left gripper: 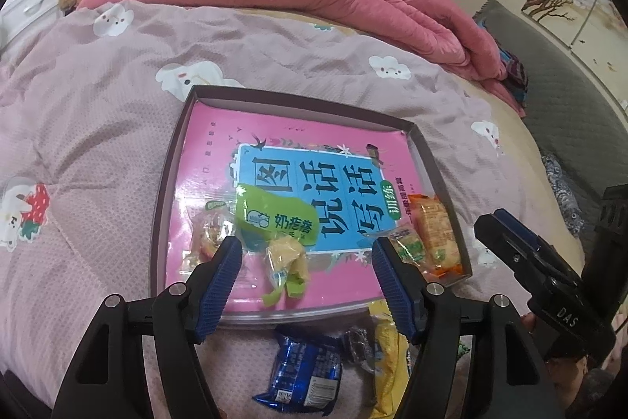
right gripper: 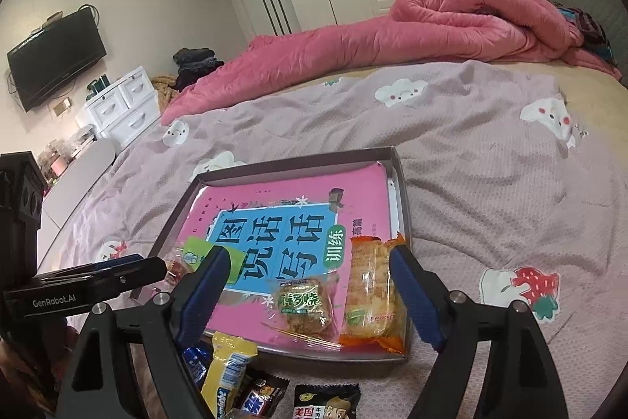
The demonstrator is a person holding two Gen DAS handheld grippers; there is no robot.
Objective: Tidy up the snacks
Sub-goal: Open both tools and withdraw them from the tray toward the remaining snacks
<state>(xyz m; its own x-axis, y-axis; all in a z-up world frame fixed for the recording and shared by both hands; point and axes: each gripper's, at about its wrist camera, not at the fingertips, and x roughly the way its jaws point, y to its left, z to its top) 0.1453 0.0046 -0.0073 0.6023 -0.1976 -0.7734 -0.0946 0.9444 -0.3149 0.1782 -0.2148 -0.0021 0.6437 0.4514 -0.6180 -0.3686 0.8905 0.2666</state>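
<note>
A shallow box (left gripper: 172,160) (right gripper: 400,183) with a pink book inside lies on the bed. In it lie a green snack packet (left gripper: 274,218) (right gripper: 196,254), a small candy pack (left gripper: 206,234), a clear-wrapped pastry (right gripper: 304,305) (left gripper: 408,246) and an orange cracker pack (right gripper: 373,297) (left gripper: 435,234). My left gripper (left gripper: 306,258) is open and empty over the green packet. My right gripper (right gripper: 310,281) is open and empty over the pastry and cracker pack. Loose snacks lie before the box: a blue packet (left gripper: 302,376), a yellow packet (right gripper: 227,368) (left gripper: 386,352), a dark bar (right gripper: 259,395).
The lilac patterned bedspread (right gripper: 490,163) surrounds the box. A rolled pink quilt (right gripper: 431,26) lies along the far side. A black snack packet (right gripper: 325,401) lies near the front. White drawers (right gripper: 125,105) and a wardrobe stand beyond the bed.
</note>
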